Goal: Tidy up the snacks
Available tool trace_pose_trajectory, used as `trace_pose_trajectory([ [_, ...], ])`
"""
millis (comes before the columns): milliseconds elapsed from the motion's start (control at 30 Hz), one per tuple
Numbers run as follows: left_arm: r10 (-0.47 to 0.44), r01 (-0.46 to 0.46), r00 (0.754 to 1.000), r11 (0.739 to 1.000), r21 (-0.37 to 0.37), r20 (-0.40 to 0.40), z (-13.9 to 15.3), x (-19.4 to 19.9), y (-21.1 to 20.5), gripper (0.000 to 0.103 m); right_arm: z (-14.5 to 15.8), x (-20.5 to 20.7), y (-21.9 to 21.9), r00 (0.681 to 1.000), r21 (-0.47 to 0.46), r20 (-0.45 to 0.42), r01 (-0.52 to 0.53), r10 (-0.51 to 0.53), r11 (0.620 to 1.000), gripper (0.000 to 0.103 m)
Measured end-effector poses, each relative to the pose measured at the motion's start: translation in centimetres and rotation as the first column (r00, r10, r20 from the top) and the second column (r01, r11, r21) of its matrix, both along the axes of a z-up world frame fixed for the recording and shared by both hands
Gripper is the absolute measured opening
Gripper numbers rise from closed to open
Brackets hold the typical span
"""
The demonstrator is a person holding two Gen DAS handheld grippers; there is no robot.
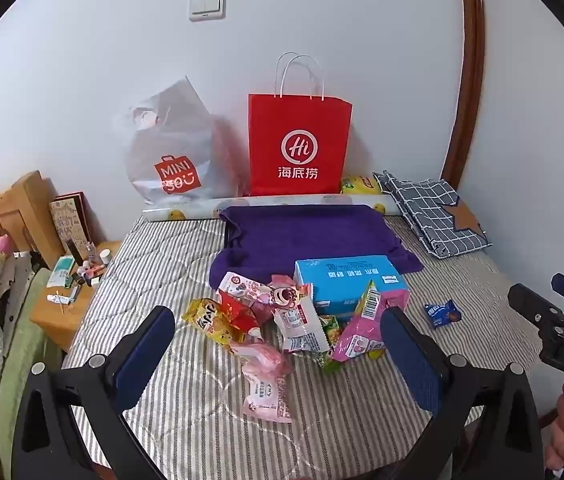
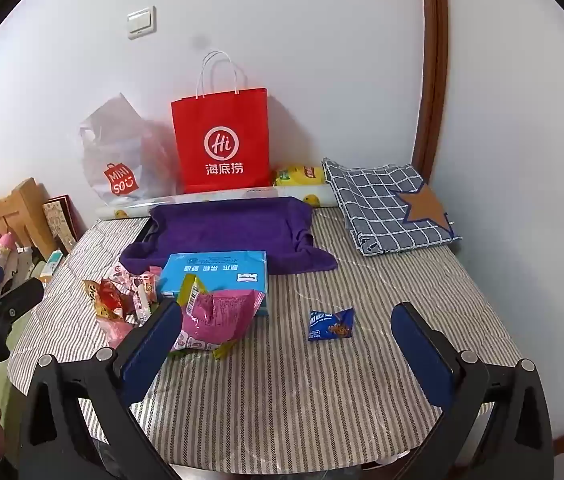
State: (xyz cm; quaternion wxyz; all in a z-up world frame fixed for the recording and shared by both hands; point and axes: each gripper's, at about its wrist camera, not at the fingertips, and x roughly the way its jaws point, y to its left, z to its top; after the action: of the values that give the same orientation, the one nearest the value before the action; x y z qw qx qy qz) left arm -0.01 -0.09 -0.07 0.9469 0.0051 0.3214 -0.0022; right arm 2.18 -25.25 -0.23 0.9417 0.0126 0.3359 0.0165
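A pile of snack packets (image 1: 282, 320) lies on the striped cloth, also seen in the right wrist view (image 2: 130, 296). It leans against a light blue box (image 1: 348, 280) (image 2: 218, 272). A pink packet (image 1: 358, 332) (image 2: 218, 316) rests at the box's front. A small blue packet (image 1: 442, 312) (image 2: 330, 324) lies apart to the right. A pale pink packet (image 1: 266, 380) lies nearest. My left gripper (image 1: 278, 344) is open and empty, hovering before the pile. My right gripper (image 2: 286, 344) is open and empty, hovering before the small blue packet.
A red paper bag (image 1: 300, 144) (image 2: 222, 140) and a clear Miniso bag (image 1: 174, 152) (image 2: 122, 156) stand against the wall. A purple towel (image 1: 306, 236) (image 2: 230, 232) lies behind the box. A folded checked cloth (image 2: 390, 200) lies at the back right. A cluttered nightstand (image 1: 70, 288) stands left.
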Motion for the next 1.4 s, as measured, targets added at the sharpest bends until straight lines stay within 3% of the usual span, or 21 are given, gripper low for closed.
trace_pose_trajectory([
  [167,0.000,0.000,1.000,1.000,0.017,-0.003,-0.3,-0.3,-0.9,0.103,0.5,-0.4,0.2,1.000,0.012,-0.005,-0.008,0.008,1.000,0.103],
  [333,0.000,0.000,1.000,1.000,-0.031,-0.005,-0.8,-0.3,0.1,0.103,0.8,-0.8,-0.3,1.000,0.037,-0.004,-0.011,0.011,0.999,0.103],
  [1400,-0.010,0.010,1.000,1.000,-0.029,-0.002,0.7,-0.2,0.3,0.103,1.3,-1.4,0.4,0.999,0.052,0.014,-0.031,0.031,0.998,0.103],
])
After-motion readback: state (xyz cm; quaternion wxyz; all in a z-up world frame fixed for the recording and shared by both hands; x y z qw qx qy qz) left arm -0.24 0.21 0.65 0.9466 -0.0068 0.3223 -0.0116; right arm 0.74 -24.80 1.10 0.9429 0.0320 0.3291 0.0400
